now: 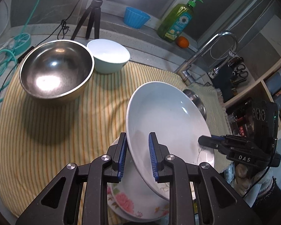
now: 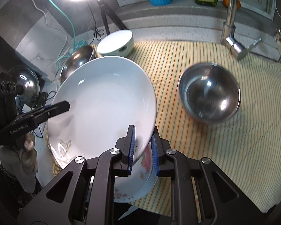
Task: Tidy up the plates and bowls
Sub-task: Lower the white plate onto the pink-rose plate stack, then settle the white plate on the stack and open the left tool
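- Landmark: the yellow-striped cloth (image 1: 52, 131) spread over the countertop.
- Task item: a wide, shallow white ceramic plate (image 1: 164, 120) is held tilted above the near edge of the cloth, over a floral-patterned white plate (image 1: 125, 202) that lies on the cloth.
- Left gripper (image 1: 137, 156): jaws nearly closed, blue pads clamped on the white plate's rim, one pad on each face.
- Right gripper (image 2: 142, 149): jaws nearly closed, pads clamped on the opposite rim of the same plate.
- At the far left of the cloth: a large stainless-steel bowl (image 1: 56, 71), tilted, with a white ceramic bowl (image 1: 108, 56) just beside it.
- On the right part of the cloth: a smaller stainless-steel bowl (image 2: 208, 99), upright, well apart from the plates.
- Beyond the cloth: a chrome tap (image 1: 211, 52), a green detergent bottle (image 1: 178, 20) and a blue ribbed cup (image 1: 135, 17).
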The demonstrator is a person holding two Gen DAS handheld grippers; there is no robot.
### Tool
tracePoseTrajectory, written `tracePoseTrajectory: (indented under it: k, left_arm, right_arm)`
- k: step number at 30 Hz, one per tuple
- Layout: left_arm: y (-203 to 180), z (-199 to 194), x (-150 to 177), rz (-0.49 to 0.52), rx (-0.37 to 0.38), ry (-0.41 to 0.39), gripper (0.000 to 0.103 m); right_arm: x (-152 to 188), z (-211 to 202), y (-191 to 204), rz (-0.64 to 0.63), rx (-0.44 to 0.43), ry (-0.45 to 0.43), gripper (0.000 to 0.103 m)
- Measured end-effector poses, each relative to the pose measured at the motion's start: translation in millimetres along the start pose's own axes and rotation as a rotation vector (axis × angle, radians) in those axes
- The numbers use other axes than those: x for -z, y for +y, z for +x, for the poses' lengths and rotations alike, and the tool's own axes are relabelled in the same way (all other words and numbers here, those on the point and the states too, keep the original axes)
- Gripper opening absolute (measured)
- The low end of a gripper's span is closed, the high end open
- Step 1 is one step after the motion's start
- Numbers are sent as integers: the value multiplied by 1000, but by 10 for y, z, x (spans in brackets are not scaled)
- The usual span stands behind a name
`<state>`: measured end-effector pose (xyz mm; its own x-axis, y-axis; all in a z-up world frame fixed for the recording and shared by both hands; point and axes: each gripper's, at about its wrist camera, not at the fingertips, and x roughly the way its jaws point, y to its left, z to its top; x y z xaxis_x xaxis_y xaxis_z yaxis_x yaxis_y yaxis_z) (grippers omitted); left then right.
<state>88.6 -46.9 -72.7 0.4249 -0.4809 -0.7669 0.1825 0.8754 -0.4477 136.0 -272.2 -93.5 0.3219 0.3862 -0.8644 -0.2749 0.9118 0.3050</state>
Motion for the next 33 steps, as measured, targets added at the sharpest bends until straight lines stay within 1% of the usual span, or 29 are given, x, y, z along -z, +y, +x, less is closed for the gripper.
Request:
tracePoseTrajectory:
  k: [7,11,16,21,30,33]
  left_arm:
    - [25,81,173,16,-3,40,21]
    - [35,156,270,21,-14,62,21]
    - [33,237,379,25,-20,89,21]
    - [24,261,451,42,-34,102,21]
    - [19,290,515,63,-56,114,21]
    - [10,296,524,69,-59,118,21]
  right_arm:
    - [324,119,4,41,9,32,17]
    - [402,138,21,34,30,27,17]
    - [527,181,34,27,53,46,17]
    - [595,210,52,9,77,56,17]
    - [653,227,169,-65,149,49,17]
    - [670,242,165,-66,156,54,17]
